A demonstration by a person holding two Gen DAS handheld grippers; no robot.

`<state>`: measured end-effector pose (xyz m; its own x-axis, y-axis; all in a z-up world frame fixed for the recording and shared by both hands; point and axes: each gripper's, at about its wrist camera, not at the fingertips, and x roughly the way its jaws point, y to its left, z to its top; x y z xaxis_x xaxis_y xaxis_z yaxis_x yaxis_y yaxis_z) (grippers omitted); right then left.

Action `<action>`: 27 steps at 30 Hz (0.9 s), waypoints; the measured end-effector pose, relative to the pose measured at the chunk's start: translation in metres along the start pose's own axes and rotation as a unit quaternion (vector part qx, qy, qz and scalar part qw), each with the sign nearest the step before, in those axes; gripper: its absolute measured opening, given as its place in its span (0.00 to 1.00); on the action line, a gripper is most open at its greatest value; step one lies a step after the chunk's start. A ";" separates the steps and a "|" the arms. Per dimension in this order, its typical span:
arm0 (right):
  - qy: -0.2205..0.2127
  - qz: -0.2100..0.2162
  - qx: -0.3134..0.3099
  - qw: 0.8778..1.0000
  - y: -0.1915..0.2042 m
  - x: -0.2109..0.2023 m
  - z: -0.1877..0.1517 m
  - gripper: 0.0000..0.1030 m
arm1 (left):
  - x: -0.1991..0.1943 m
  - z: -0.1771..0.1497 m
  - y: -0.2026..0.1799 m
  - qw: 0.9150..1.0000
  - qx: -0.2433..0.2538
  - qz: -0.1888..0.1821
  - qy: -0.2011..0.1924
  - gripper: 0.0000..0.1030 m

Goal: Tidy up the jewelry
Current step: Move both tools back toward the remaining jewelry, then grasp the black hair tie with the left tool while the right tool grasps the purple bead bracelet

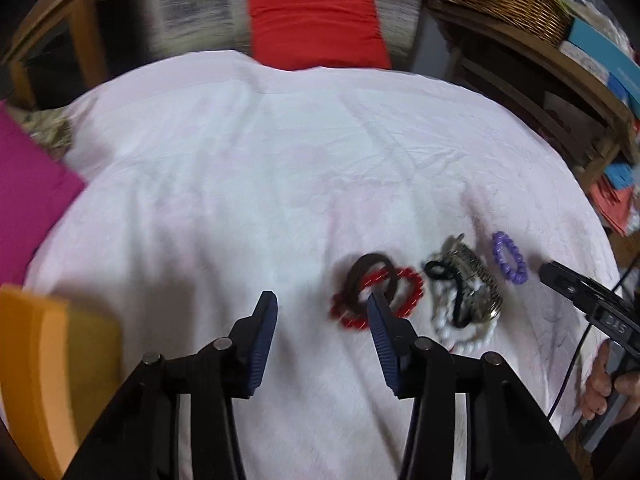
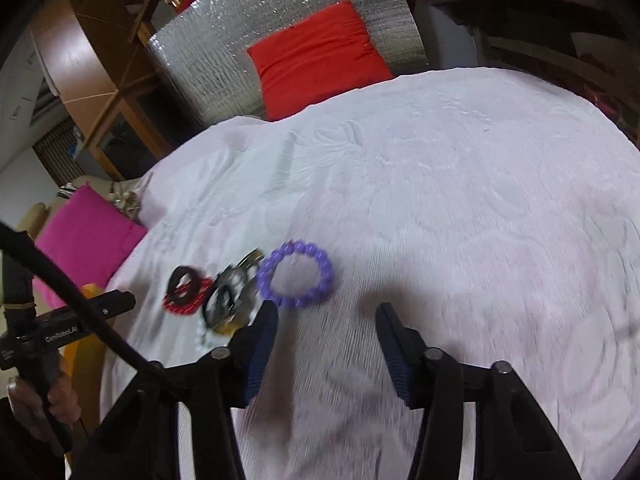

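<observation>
Jewelry all in one loose heap on the white cloth (image 1: 280, 168): red bracelet (image 1: 404, 292) under a brown ring (image 1: 360, 276), white beads (image 1: 460, 332) tangled with a dark band, purple bracelet (image 2: 296, 274) just beside them. Nothing sorted yet (no tray or box in view). Left gripper (image 1: 322, 320) and right gripper (image 2: 326, 322) both partly open, empty, hovering near the pile.

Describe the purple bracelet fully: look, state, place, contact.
The purple bracelet is a closed ring of round, glossy, plastic-looking beads, lying flat on the pale pink bedspread. It sits at the right end of the jewelry cluster, apart from the tangled pile beside it. Neither gripper touches it; the right gripper is just short of it, empty.
</observation>
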<state>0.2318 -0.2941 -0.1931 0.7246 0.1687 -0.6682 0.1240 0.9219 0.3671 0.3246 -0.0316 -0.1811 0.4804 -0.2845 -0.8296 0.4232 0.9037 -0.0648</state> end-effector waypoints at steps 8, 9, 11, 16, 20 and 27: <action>0.014 -0.046 -0.049 0.998 0.013 0.036 0.013 0.41 | 0.050 0.015 -0.010 0.998 0.024 -0.044 0.047 0.19; 0.013 -0.052 -0.056 0.997 0.015 0.037 0.014 0.38 | 0.052 0.015 -0.012 0.998 0.027 -0.046 0.045 0.17; 0.014 -0.073 -0.078 0.994 0.020 0.042 0.015 0.29 | 0.053 0.015 -0.015 0.997 0.036 -0.047 0.042 0.15; 0.009 -0.089 -0.087 0.992 0.016 0.038 0.012 0.10 | 0.036 0.007 -0.010 0.998 0.020 -0.050 0.023 0.13; 0.004 -0.088 -0.071 0.994 0.007 0.025 0.005 0.10 | 0.010 -0.010 -0.003 0.998 -0.005 -0.063 0.010 0.10; 0.011 -0.073 -0.043 0.996 -0.005 -0.009 -0.020 0.10 | -0.026 -0.056 0.003 0.997 -0.030 -0.070 0.013 0.10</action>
<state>0.2106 -0.2933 -0.2019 0.6875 0.0376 -0.7252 0.1671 0.9637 0.2084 0.2707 -0.0039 -0.1908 0.3998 -0.4021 -0.8237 0.4374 0.8734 -0.2142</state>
